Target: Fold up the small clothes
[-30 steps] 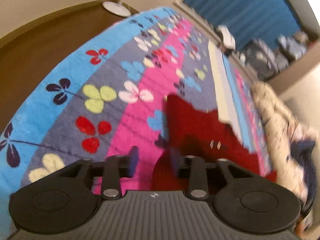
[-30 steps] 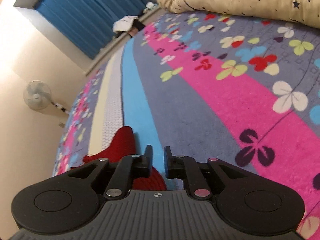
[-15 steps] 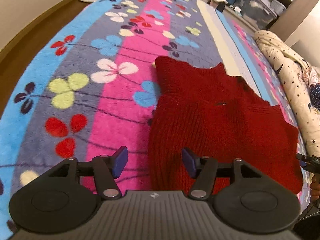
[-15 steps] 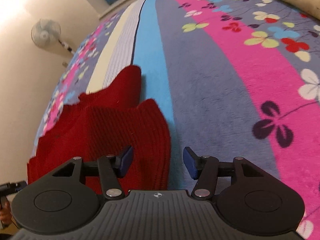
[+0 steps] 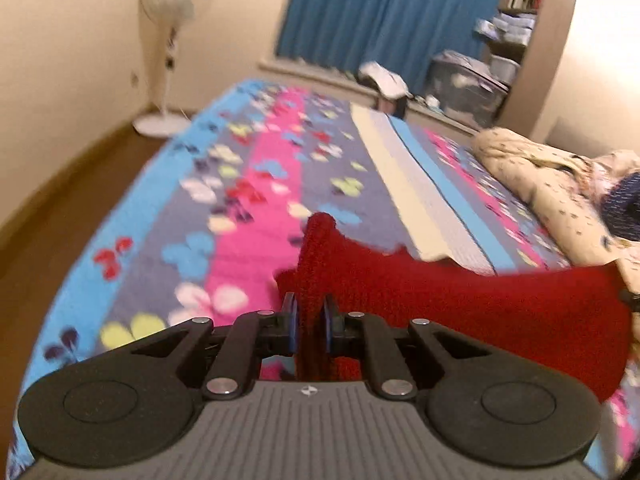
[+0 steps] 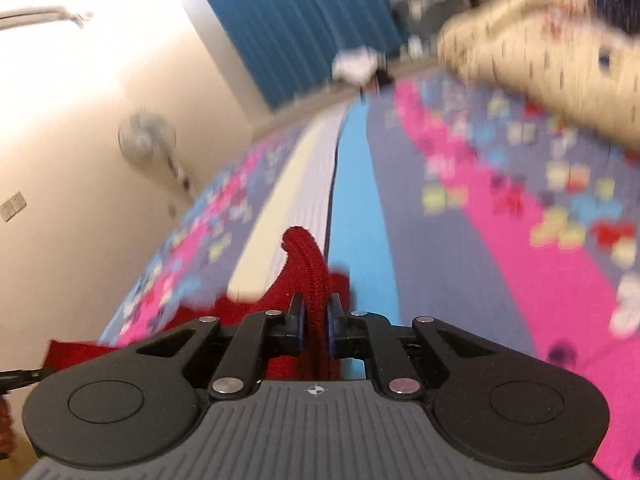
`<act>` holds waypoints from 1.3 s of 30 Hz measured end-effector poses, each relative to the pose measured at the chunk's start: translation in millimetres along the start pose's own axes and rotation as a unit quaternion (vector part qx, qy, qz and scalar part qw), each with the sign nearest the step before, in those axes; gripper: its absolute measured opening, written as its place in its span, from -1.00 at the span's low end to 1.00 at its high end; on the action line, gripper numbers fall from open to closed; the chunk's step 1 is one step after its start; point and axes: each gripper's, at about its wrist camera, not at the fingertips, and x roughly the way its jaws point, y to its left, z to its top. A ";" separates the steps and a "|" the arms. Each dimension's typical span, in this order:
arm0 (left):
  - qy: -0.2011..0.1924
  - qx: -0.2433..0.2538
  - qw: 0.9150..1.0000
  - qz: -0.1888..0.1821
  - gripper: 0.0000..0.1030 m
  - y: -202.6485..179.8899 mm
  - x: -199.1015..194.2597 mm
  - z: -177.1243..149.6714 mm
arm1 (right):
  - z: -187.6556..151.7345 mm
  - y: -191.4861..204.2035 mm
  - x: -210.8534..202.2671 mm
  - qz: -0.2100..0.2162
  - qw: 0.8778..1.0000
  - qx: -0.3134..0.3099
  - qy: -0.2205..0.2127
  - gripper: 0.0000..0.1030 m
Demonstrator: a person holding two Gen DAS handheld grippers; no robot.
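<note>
red sweater (image 5: 460, 300) edges pinched, seemingly lifted

The red sweater (image 6: 308, 276) is hidden below the gripper body, and the bedding pile (image 6: 536, 60) is blurred beyond recognition.

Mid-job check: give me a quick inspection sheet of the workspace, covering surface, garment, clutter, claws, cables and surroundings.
Surface: floral striped blanket, pink, grey and blue bands.
Job's things: red knit sweater, stretched between both claws, lifted at the gripped edges.
Clutter: beige star-print quilt bunched at the blanket's right edge.
Grippers: left claw shut on the sweater's edge; right claw shut on a rolled edge.
Cables: nothing seen.
Surroundings: standing fan, blue curtain, storage bins; both views motion-blurred.
</note>
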 end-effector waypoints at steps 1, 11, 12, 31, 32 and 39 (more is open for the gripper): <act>-0.007 0.005 1.000 0.006 -0.75 -2.4 2.9 2.7 | 1.4 1.8 3.0 -0.005 1.000 -0.010 -0.010 -0.81; -0.029 0.014 0.998 0.052 -0.75 -5.4 53.7 12.3 | 2.2 18.9 69.8 -0.050 0.997 -0.056 -0.024 -0.81; -0.037 0.011 0.998 0.055 -0.75 -3.7 56.5 13.3 | 2.8 23.2 75.4 -0.056 0.996 -0.065 -0.034 -0.81; 0.087 0.003 0.992 0.094 -0.70 5.8 124.8 -4.7 | -27.9 1.5 180.4 -0.144 0.980 -0.074 0.113 -0.79; 0.095 -0.009 0.991 0.089 -0.70 7.7 122.5 -4.9 | -28.0 -1.5 177.7 -0.142 0.981 -0.063 0.117 -0.77; 0.086 -0.115 0.988 0.056 -0.12 16.1 59.8 12.3 | 6.1 -10.8 113.8 -0.111 0.988 0.039 0.103 -0.26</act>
